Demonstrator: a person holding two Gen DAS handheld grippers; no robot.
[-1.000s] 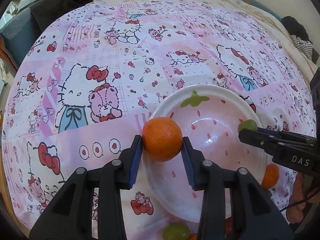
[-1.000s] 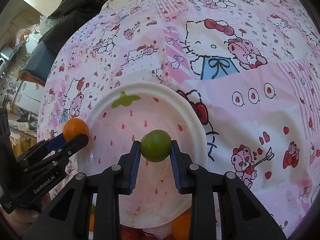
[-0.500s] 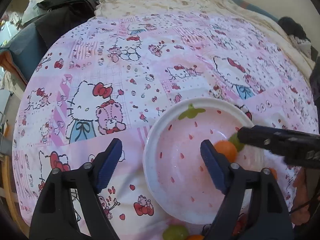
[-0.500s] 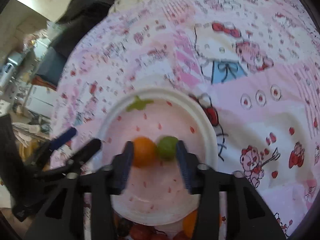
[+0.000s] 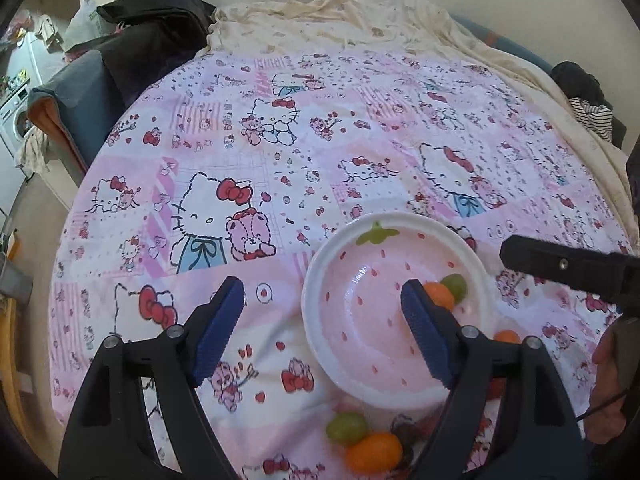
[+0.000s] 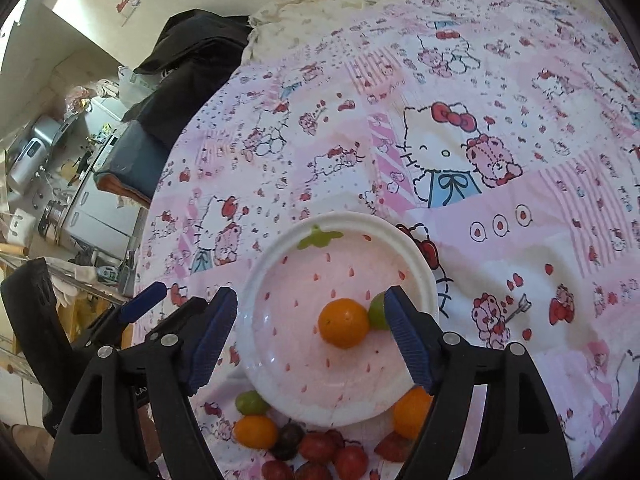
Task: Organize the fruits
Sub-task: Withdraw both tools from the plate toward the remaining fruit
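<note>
A white strawberry-print bowl (image 5: 320, 312) (image 6: 420, 276) sits on the pink cartoon-cat bedsheet. An orange (image 6: 343, 323) (image 5: 440, 295) and a green lime (image 6: 376, 312) (image 5: 455, 285) lie side by side inside it. My left gripper (image 5: 324, 324) is open and empty above the bowl's near left rim. My right gripper (image 6: 310, 332) is open and empty above the bowl, straddling the two fruits. More fruit lies on the sheet by the bowl's near edge: a green one (image 6: 250, 402) (image 5: 346, 428), oranges (image 6: 256, 432) (image 5: 374, 452) (image 6: 410, 412), and several dark red ones (image 6: 320, 448).
The left gripper shows at the left in the right wrist view (image 6: 144, 304); the right gripper's finger shows at the right in the left wrist view (image 5: 560, 264). Dark clothes (image 5: 160, 24) and a cream blanket (image 5: 360, 12) lie at the far side of the bed.
Both grippers opened and dropped their fruit: the orange from the left, the lime from the right. Both fruits now rest in the bowl. Both grippers have pulled back and up.
</note>
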